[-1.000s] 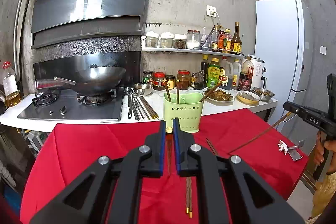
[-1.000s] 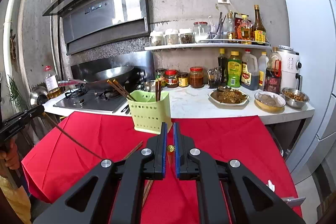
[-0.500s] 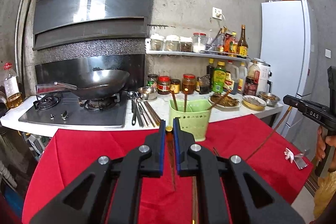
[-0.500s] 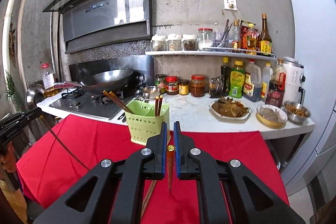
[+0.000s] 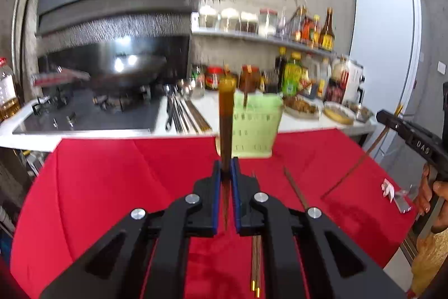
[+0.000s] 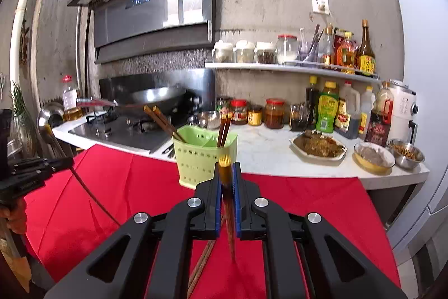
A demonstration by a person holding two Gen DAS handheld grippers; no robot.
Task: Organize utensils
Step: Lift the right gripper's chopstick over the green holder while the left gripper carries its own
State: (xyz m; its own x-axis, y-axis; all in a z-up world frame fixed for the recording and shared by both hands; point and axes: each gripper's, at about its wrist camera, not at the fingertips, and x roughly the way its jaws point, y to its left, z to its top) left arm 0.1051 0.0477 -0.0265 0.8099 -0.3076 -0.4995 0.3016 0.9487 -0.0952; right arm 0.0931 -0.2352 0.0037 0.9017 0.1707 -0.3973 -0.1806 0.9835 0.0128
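Observation:
My left gripper (image 5: 225,167) is shut on a brown chopstick (image 5: 226,114) that stands upright, its gold end pointing up in front of the green utensil holder (image 5: 256,125). My right gripper (image 6: 226,173) is shut on another brown chopstick (image 6: 228,203), tilted, above the red cloth. The green holder (image 6: 196,159) stands at the cloth's far edge and holds several chopsticks. Loose chopsticks lie on the cloth under my left gripper (image 5: 256,262) and under my right gripper (image 6: 204,259). Each gripper shows in the other's view, the right one (image 5: 392,119) with its chopstick hanging down.
A red cloth (image 5: 112,173) covers the table. Behind it runs a white counter (image 6: 266,147) with a stove and wok (image 6: 156,100), jars, sauce bottles and dishes of food (image 6: 319,145). A white fridge (image 5: 386,60) stands at the right.
Both grippers have lifted and tipped their chopsticks more upright. The left view has moved closer to the green holder, and the left chopstick now rises in front of it.

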